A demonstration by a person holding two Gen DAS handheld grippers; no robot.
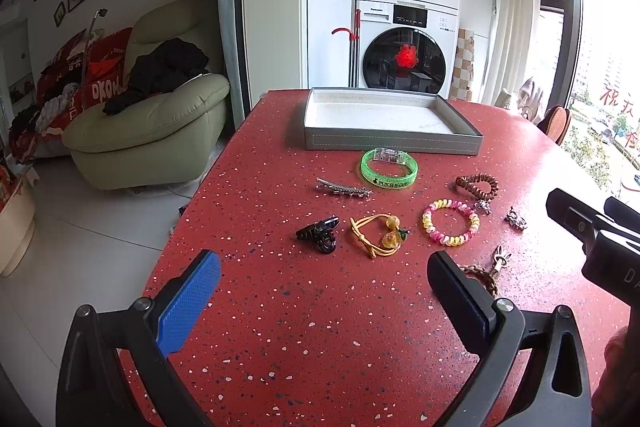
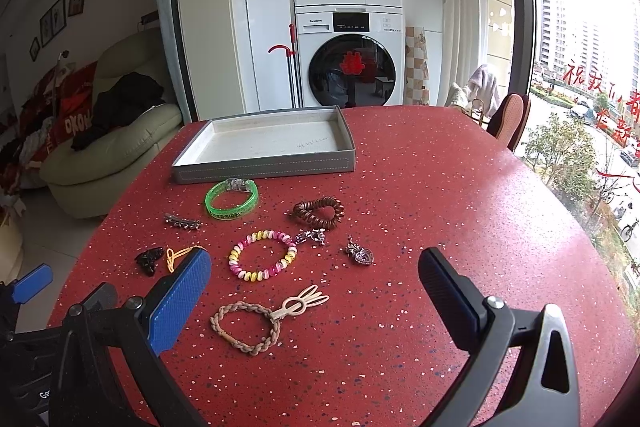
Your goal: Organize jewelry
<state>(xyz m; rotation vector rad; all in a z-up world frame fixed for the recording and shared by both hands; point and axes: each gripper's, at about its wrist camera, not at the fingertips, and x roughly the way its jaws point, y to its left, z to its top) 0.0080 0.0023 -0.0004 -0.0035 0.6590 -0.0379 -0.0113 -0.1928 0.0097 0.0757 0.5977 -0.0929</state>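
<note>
With the tray at the far side empty and every jewelry piece lying nearer on the table, both the left gripper and right gripper stood with jaws apart, holding nothing.

You have a big red table with little white speckles, and a flat grey tray with a white inside sits on it at the far side. Just in front of the tray lies a clear green plastic bracelet, with a silver sparkly hair clip and a brown curly hair tie to its two sides. Nearer to you lie a black claw clip, a yellow cord with beads, a pink and yellow curly bracelet, two small silver charms and a tan braided band with bunny ears.
</note>
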